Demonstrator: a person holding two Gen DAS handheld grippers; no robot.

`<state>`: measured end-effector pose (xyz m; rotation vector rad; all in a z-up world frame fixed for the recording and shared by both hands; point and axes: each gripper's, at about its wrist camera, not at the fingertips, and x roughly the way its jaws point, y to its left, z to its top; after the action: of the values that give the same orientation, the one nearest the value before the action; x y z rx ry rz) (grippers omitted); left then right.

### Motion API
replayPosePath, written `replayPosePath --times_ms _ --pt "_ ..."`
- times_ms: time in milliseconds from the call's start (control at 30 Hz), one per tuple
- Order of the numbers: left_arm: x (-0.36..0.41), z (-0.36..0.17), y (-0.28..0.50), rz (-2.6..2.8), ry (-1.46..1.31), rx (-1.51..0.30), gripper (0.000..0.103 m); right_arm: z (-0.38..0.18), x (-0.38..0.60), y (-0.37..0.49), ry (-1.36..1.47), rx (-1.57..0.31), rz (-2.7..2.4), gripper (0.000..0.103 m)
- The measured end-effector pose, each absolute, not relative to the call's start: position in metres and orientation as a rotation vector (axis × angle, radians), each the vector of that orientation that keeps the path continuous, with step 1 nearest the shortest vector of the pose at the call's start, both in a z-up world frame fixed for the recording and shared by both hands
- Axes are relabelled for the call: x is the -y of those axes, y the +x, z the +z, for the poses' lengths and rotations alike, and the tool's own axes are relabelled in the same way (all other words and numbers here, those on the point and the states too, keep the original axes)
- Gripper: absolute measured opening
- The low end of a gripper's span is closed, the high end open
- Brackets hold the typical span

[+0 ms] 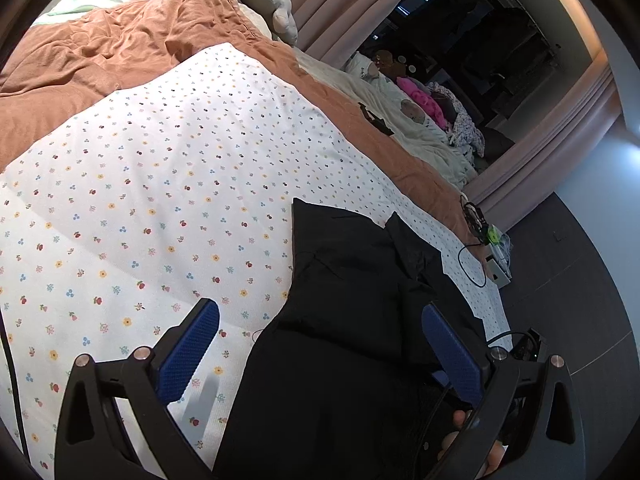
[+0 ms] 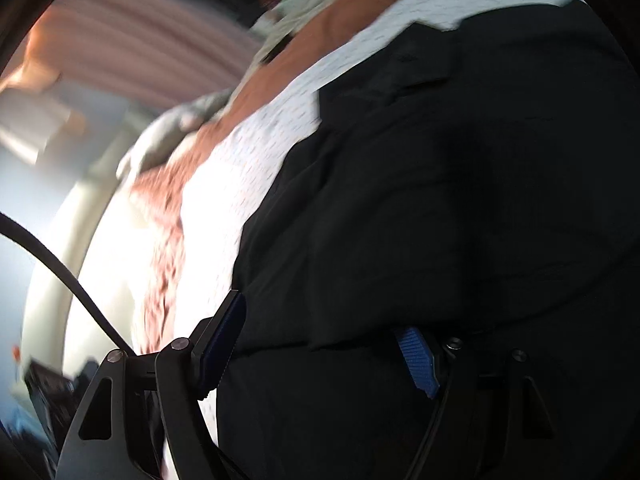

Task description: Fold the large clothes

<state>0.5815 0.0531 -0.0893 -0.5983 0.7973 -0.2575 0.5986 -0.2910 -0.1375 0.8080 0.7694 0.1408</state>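
Both grippers, left gripper (image 1: 320,344) and right gripper (image 2: 328,344), stand released; the black garment (image 1: 340,300), bunched near the bed (image 1: 140,200) edge, may slide off or crease.

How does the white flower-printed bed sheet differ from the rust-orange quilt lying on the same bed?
Pattern: the white flower-printed bed sheet carries small coloured flowers; the rust-orange quilt is one plain colour.
Surface: the sheet lies fairly smooth; the quilt is heavily creased.
Load: the black garment lies on the sheet, not on the quilt.
Both are spread across the bed.

Black garment (image 1: 340,320), floral white sheet (image 1: 160,184), rust duvet (image 1: 100,52).
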Motion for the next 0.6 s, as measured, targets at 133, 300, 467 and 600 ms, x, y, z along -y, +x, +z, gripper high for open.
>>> replayPosePath --times_ms 133,300,467,600 --pt "-0.057 -0.090 0.582 -0.254 -0.611 -0.795 0.103 -0.139 0.324 0.590 0.880 -0.734 0.056 0.071" --pt "-0.060 -0.091 0.581 -0.251 -0.623 -0.794 0.103 -0.125 0.333 0.599 0.829 -0.689 0.062 0.035" --pt "-0.064 -0.093 0.582 -0.246 -0.640 -0.795 0.103 -0.117 0.307 0.615 0.789 -0.655 0.173 0.031" --pt "-0.069 -0.094 0.582 -0.232 -0.648 -0.793 0.103 -0.114 0.276 0.629 0.739 -0.670 0.299 0.031"
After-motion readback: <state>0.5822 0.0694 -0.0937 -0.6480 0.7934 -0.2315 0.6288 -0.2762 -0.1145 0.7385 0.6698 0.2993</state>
